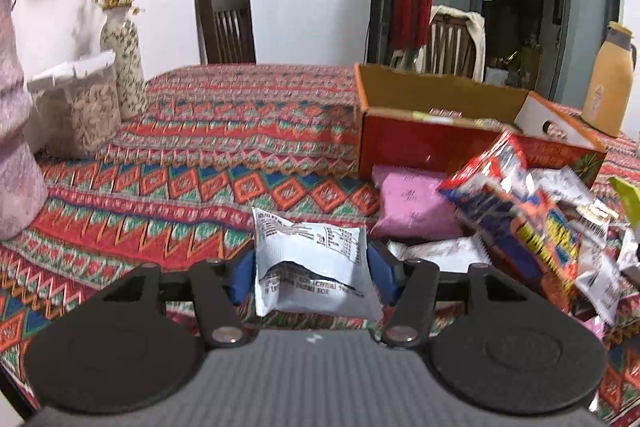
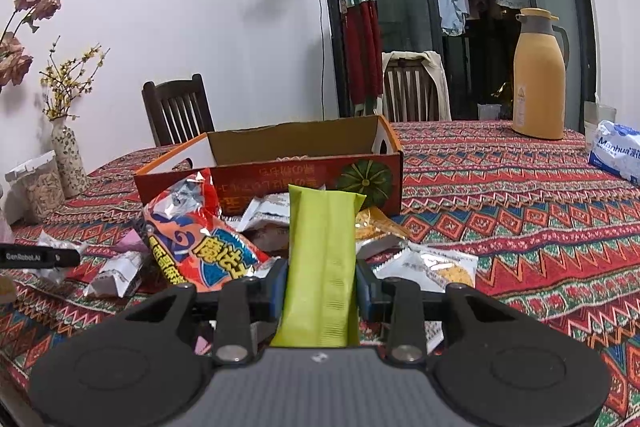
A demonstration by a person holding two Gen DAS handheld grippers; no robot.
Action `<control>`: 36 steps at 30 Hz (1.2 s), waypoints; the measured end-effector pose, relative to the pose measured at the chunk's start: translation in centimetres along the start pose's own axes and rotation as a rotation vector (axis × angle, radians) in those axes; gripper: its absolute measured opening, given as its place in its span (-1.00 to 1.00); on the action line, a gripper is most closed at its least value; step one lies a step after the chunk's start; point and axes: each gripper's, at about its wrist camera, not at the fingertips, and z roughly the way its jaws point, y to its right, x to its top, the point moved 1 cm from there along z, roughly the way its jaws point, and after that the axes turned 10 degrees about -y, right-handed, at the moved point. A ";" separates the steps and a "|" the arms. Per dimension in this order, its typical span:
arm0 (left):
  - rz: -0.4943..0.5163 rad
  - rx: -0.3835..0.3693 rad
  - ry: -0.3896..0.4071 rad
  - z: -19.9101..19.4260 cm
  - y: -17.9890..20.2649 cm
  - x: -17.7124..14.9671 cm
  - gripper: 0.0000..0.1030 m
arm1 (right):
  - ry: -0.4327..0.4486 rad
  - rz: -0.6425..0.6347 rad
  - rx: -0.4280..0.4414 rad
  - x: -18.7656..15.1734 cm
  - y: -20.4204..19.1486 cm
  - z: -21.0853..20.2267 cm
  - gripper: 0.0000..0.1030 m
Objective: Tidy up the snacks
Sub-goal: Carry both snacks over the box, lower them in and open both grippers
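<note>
Box (image 2: 304, 143) holds few snacks, contents unclear | left tool (image 1: 312, 269) grips white packet (image 1: 314, 267) | right tool (image 2: 322, 283) grips green packet (image 2: 322, 259)

Left wrist fisheye low over the patterned red tabletop (image 1: 240, 131), facing the far wall, open orange cardboard box (image 1: 440, 139) right of centre, right wrist fisheye close behind the snack pile, same box (image 2: 280, 171) dead ahead, both sharing box, dark wooden chair (image 1: 226, 27) (image 2: 176, 111), yellow flask (image 1: 608, 83) (image 2: 540, 75)

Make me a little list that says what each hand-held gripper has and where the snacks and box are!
left hand-held gripper: shut on white snack packet
right hand-held gripper: shut on green snack packet
cardboard box: open, on patterned tablecloth
snack pile: loose, in front of box
yellow thermos: upright, far corner
</note>
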 end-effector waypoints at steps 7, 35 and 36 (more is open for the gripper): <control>0.032 -0.032 0.068 -1.0 2.0 2.8 0.16 | 0.048 -0.016 -0.004 2.2 -0.1 0.1 -0.34; 0.017 -0.120 0.189 5.4 11.0 16.7 0.16 | 0.115 -0.030 -0.030 18.8 -1.7 11.4 -0.34; 0.007 -0.121 0.179 6.2 10.7 16.6 0.16 | 0.105 -0.022 -0.034 18.6 -1.6 12.2 -0.34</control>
